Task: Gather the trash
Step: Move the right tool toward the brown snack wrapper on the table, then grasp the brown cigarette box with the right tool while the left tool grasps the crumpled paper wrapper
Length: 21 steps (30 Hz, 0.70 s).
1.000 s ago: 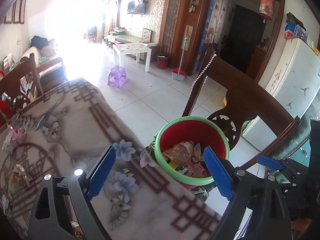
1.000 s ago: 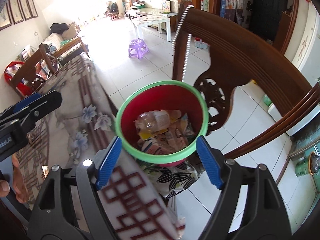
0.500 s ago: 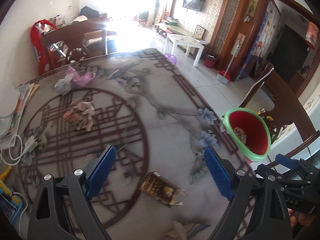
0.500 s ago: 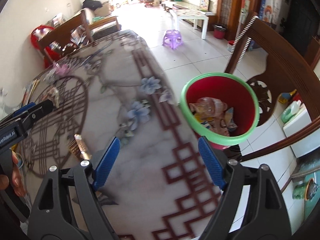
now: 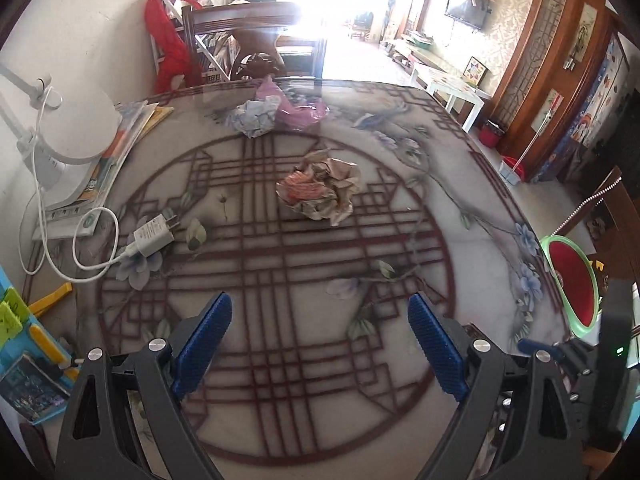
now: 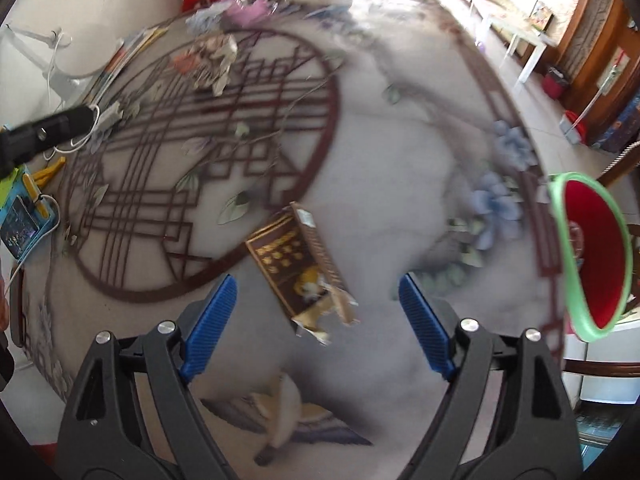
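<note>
My left gripper (image 5: 320, 344) is open and empty above the patterned table (image 5: 280, 400). Ahead of it lies a crumpled paper wad (image 5: 320, 192); farther back sit a pale crumpled paper (image 5: 256, 116) and a pink plastic bag (image 5: 296, 108). My right gripper (image 6: 316, 320) is open and empty, just above a torn brown carton (image 6: 300, 268) lying flat between its fingers. A whitish scrap (image 6: 284, 404) lies nearer. The red bin with a green rim (image 6: 592, 256) stands off the table's right edge; it also shows in the left wrist view (image 5: 572, 284).
A white charger with its cable (image 5: 152, 236), a lamp base (image 5: 68, 148), books (image 5: 120, 152) and blue and yellow items (image 5: 24, 344) line the table's left side. Wooden chairs (image 5: 256, 40) stand behind the table. The left gripper's arm (image 6: 44, 132) shows at left in the right wrist view.
Both grippers have swung left from over the bin to over the table. The right one now hangs above the brown carton; the left faces the crumpled wad.
</note>
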{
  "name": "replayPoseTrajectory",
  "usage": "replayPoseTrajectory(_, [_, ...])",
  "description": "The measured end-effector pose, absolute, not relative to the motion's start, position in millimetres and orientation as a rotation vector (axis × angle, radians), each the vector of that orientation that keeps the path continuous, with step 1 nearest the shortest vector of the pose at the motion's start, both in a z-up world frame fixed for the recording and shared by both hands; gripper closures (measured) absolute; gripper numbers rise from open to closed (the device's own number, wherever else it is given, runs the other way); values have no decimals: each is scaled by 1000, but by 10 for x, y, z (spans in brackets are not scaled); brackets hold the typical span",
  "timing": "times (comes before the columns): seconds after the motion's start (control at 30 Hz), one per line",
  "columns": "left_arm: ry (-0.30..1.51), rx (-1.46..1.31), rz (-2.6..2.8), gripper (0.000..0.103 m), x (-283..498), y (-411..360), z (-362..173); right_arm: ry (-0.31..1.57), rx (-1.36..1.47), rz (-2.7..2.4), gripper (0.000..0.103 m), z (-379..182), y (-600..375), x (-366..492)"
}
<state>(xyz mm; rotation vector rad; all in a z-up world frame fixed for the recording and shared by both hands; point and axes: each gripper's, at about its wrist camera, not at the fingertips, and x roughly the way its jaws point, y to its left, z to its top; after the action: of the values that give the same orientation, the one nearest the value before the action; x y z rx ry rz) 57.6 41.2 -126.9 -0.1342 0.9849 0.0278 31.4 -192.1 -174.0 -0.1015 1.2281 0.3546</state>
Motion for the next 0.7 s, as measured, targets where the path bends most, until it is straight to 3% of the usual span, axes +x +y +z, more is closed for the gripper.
replayPoseTrajectory(0.2, [977,-85,7,17,996,481,-1351,1283,-101,326,26,-1996,-1763,396])
replayPoseTrajectory(0.33, [987,-81,-1,12,1349,483,-1443,1285,-89,329,54,-1997,-1728,408])
replayPoseTrajectory(0.43, [1026,-40,-37,10,1595,404,-1553,1284,-78,325,61,-1981,-1721,435])
replayPoseTrajectory(0.7, [1079,29,-20,10,2054,224,-1898,1278,-5,329,62,-1870,-1771,400])
